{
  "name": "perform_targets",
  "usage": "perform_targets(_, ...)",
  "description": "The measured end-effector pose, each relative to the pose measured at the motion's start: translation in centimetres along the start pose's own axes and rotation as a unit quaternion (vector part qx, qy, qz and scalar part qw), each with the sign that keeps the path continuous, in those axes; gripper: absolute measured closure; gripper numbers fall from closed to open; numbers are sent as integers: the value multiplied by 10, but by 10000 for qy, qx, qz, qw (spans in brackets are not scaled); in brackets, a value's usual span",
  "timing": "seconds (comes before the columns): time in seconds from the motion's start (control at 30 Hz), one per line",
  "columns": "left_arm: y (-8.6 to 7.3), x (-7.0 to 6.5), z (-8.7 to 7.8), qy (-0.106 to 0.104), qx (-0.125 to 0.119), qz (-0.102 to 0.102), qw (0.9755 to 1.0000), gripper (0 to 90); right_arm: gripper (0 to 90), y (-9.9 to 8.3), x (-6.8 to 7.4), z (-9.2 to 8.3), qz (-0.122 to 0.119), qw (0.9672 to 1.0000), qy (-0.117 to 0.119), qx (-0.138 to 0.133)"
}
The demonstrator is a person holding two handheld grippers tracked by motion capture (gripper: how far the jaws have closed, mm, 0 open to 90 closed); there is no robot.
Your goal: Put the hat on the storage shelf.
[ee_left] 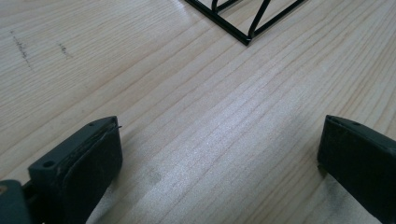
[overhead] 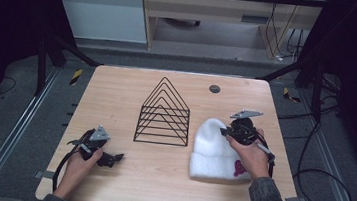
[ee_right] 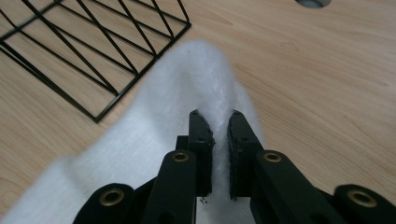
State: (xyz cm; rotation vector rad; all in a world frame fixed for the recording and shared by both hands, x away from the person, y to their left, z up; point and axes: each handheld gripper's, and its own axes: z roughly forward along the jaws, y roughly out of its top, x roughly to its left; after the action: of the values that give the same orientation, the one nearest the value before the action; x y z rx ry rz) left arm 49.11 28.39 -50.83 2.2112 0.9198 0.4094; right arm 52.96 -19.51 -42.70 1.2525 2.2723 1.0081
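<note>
A white fuzzy beanie (overhead: pixel 214 147) with a pink mark near its cuff lies at the right of the wooden table (overhead: pixel 117 89). My right gripper (overhead: pixel 225 131) is over its crown, jaws shut on a pinched ridge of the white fabric (ee_right: pixel 205 88), which rises between the pads (ee_right: pixel 203 140). A black wire rack (overhead: pixel 163 114) of nested triangles stands at the table's middle, just left of the beanie; its base (ee_right: pixel 93 56) lies close to the fabric. My left gripper (overhead: pixel 110 158) rests low near the front left with its jaws wide open over bare wood (ee_left: pixel 219 135).
A small grey round cap (overhead: pixel 214 88) is set in the table's far right part. Cables trail off the table's right side onto the floor. A corner of the wire rack (ee_left: pixel 243 28) lies ahead of my left gripper.
</note>
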Motion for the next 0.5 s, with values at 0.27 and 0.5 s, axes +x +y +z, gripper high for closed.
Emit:
perform_targets(0.27, 0, -1, 0, 16, 1, -10, 10000, 0, 830, 9, 14, -28, -194, 9992, 51, -336)
perform_targets(0.5, 1, -3, 0, -16, -40, -4, 10000, 16, 832, 20, 33, -61, -407, 9963, 130, -739)
